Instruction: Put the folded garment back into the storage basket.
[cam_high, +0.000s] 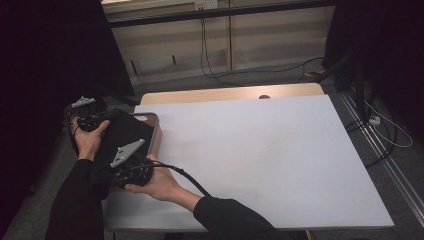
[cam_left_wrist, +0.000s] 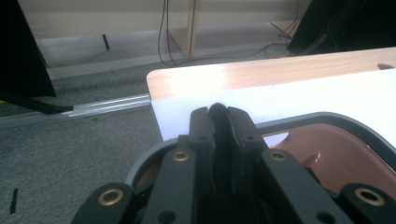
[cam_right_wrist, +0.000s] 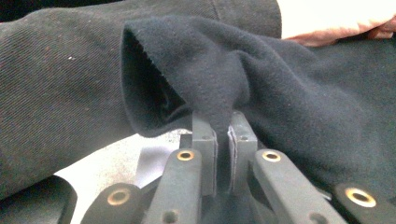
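We hold the black cloth (cam_right_wrist: 243, 84) clamped in both tongs, left (cam_left_wrist: 217, 122) and right (cam_right_wrist: 223, 135), over the tray (cam_high: 156, 131) at the surface's left edge; thin pinches may slip.

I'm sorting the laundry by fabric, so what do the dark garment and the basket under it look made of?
Garment: soft, matte knit like fleece or brushed cotton, judging by its fuzzy nap and stitched hem. Basket: likely moulded plastic, with a smooth grey rim and reddish-brown inside.
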